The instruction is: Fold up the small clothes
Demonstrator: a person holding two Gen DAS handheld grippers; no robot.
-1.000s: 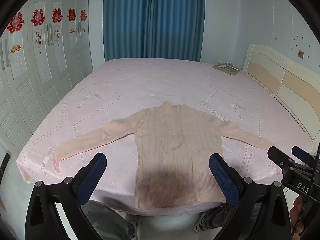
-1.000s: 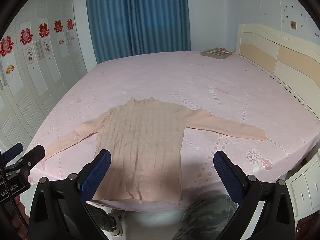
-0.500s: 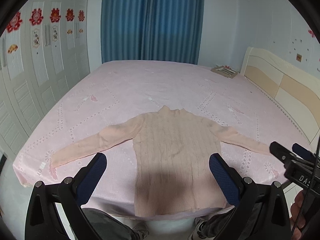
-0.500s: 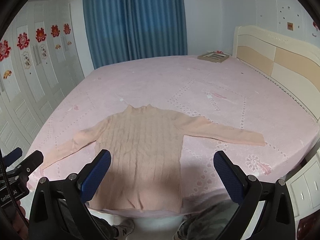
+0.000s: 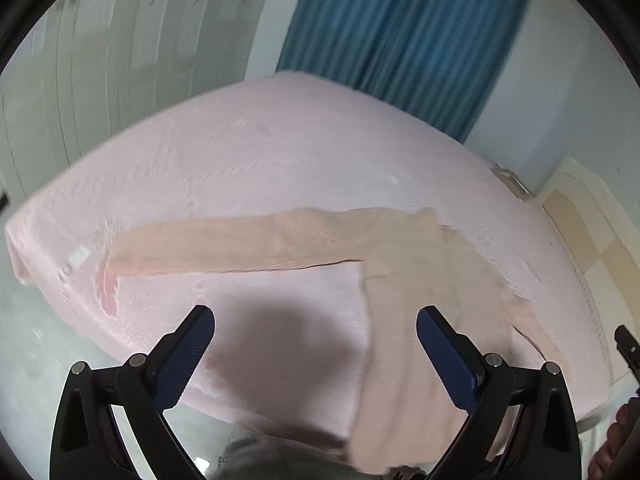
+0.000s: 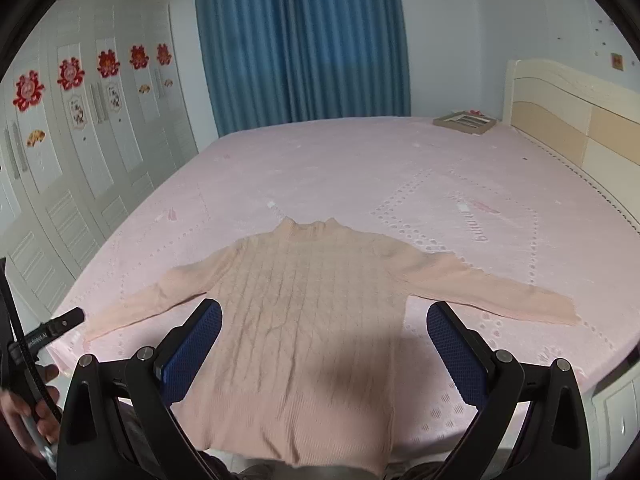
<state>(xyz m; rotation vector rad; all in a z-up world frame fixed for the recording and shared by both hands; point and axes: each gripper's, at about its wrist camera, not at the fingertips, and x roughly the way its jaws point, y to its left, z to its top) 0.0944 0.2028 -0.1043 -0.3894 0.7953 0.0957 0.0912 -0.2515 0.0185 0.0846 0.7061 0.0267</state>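
A peach knitted sweater [image 6: 312,304] lies flat on the pink bed [image 6: 360,168], front up, both sleeves spread out, hem at the near bed edge. My right gripper [image 6: 324,350] hovers open above its lower body, nothing between the blue pads. In the blurred left wrist view the sweater [image 5: 408,320] sits to the right and its left sleeve [image 5: 224,246] stretches across the sheet. My left gripper [image 5: 314,354] is open above bare sheet just left of the sweater's body, below that sleeve. The left gripper's tip [image 6: 60,326] also shows at the right wrist view's left edge.
A flat box [image 6: 464,122] lies near the headboard [image 6: 572,120] at the far right. White wardrobe doors [image 6: 80,152] run along the left and blue curtains [image 6: 300,40] hang behind. A person's hand [image 6: 28,412] and trousered legs stand at the near bed edge.
The left gripper has swung left and tilted, so the sweater's body now sits right of it and the left sleeve lies ahead. The right gripper moved slightly closer to the sweater.
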